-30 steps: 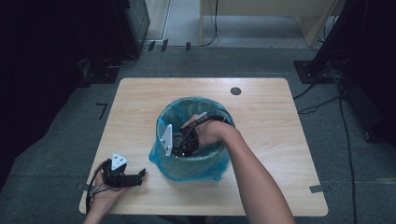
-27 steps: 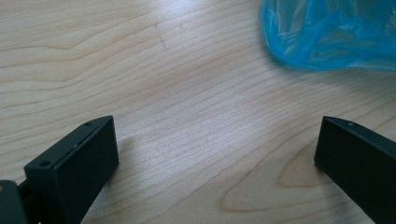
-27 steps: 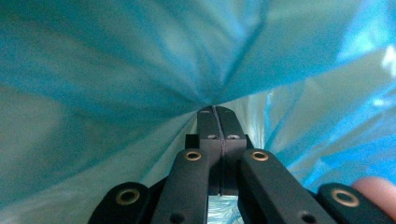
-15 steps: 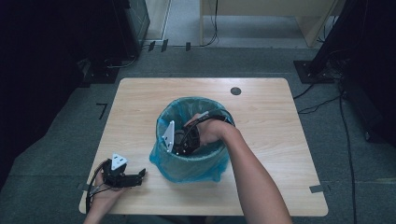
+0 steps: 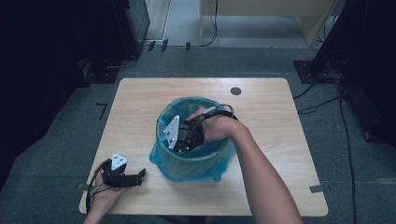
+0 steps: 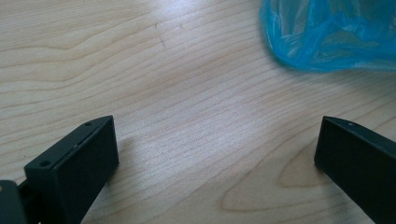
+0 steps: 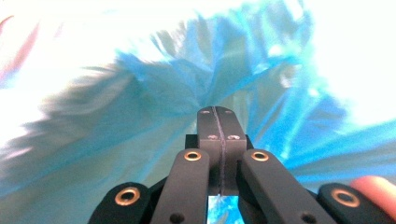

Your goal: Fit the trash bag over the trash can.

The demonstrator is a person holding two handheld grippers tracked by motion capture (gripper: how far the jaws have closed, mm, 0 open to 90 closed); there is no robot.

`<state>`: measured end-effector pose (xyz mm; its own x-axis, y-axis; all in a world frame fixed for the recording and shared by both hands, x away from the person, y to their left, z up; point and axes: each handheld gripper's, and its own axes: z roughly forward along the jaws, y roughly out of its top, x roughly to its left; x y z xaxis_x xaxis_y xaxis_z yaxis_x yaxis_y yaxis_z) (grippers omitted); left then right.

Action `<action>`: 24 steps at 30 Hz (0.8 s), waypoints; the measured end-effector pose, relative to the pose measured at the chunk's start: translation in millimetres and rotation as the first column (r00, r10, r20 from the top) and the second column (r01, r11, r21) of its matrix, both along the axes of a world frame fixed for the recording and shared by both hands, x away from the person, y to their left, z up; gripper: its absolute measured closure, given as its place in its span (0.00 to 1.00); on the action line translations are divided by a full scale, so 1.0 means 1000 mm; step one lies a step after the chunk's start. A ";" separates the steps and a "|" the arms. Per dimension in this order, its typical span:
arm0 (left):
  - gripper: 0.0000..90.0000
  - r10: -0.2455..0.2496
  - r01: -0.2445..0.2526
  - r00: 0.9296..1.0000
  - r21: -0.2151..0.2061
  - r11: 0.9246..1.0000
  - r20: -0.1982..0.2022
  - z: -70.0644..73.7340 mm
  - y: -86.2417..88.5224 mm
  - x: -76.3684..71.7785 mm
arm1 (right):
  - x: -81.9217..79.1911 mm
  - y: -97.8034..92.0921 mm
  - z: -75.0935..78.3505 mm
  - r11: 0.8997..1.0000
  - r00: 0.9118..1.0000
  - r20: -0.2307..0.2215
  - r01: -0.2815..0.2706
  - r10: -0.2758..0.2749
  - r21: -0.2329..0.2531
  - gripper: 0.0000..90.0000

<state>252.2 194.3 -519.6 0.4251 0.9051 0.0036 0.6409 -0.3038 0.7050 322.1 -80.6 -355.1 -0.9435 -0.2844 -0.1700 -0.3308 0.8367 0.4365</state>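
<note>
The right gripper (image 5: 184, 140) is held inside the blue bag (image 5: 161, 161), jaws pressed together. The left gripper (image 6: 217, 154) is rested on the table (image 5: 280, 154), jaws spread wide.

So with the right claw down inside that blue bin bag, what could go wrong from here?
The right claw is shut amid the thin blue bag; a hard pull could tear the film or drag it off the bin. The left claw rests open on the table, apart from the bag, so nothing steadies the bin; it might tip or slide.
</note>
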 end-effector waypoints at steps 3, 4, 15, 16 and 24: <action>0.00 0.000 0.000 1.000 0.001 1.000 0.000 0.000 0.000 0.000 | -0.004 -0.006 0.012 1.000 1.000 0.010 0.008 -0.008 0.019 1.00; 0.00 0.001 -0.001 1.000 -0.001 1.000 0.001 0.000 0.000 0.000 | -0.006 -0.009 0.016 1.000 1.000 0.010 0.008 -0.008 0.027 1.00; 0.00 -0.001 0.001 1.000 0.001 1.000 -0.001 0.000 0.000 0.000 | -0.023 -0.032 0.044 0.998 1.000 0.023 0.015 -0.017 0.056 1.00; 0.00 -0.001 0.001 1.000 0.001 1.000 -0.001 0.000 0.000 0.000 | -0.025 -0.034 0.046 0.998 1.000 0.027 0.011 -0.013 0.058 1.00; 0.00 0.000 0.000 1.000 0.000 1.000 0.000 0.000 0.000 0.000 | -0.035 -0.050 0.059 0.997 0.999 0.039 0.014 -0.017 0.071 1.00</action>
<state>252.2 194.3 -519.6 0.4252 0.9051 0.0039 0.6407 -0.3041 0.7050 286.6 -130.8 -296.4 -0.9398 -0.2558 -0.2265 -0.3363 0.8093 0.4815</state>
